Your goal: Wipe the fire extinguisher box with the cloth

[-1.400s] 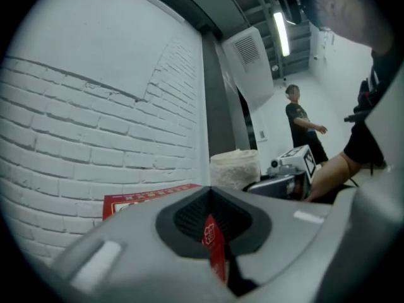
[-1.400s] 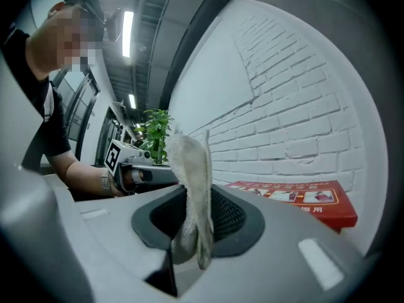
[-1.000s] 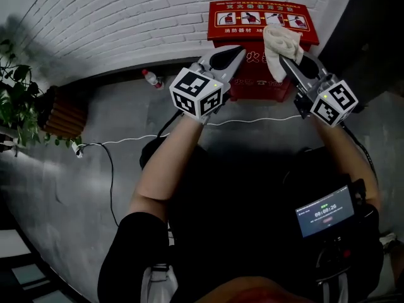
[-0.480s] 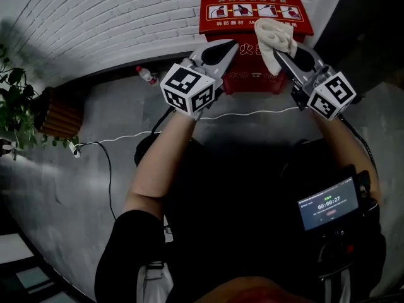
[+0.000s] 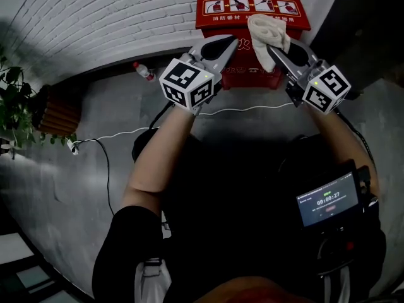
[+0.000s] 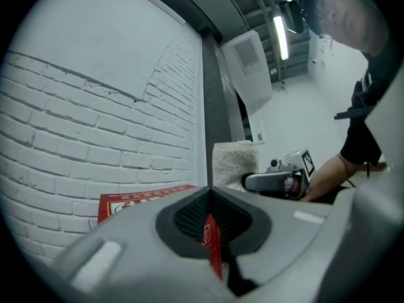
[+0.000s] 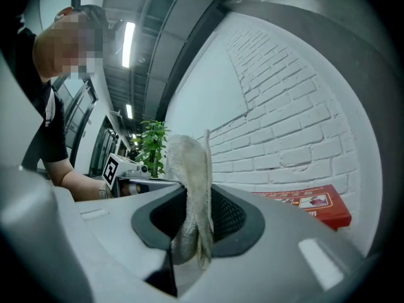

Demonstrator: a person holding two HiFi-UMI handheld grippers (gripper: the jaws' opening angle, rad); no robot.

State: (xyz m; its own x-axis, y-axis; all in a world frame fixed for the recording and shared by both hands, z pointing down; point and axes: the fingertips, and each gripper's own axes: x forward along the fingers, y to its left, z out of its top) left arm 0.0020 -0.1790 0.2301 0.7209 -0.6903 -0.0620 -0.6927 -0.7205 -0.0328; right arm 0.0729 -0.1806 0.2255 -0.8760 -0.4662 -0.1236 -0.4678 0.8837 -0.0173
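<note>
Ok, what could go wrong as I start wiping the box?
The cloth is pinched by a narrow fold in the right hand-held gripper, so dragging it across the fire extinguisher box may pull it loose. The shut left hand-held gripper sits close to the box front and could knock it.

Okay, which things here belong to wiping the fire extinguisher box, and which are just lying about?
For the job:
cloth, shut in the right claw
red fire extinguisher box
left claw, shut and empty

Lying about:
plastic bottle
potted plant
white cable on the floor
</note>
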